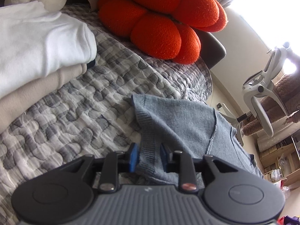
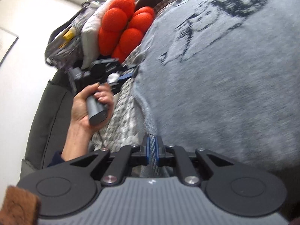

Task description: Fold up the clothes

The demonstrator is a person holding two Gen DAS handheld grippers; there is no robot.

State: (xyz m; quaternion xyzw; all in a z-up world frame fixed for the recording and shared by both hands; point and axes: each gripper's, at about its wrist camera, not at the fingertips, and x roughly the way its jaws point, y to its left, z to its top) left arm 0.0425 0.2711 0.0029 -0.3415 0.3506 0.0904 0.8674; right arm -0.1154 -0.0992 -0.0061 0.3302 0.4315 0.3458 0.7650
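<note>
The grey knit sweater lies spread over the grey checked quilt on the bed. Only the right wrist view shows its dark knitted pattern, along with the person's left hand around the other tool's handle. The right gripper is clamped on the sweater's ribbed edge, blue pads tight against it. In the left wrist view the left gripper stands apart, with a ribbed hem between its pads, loose. That view alone shows the stack of folded white and beige clothes and a white office chair; both show the orange cushion.
</note>
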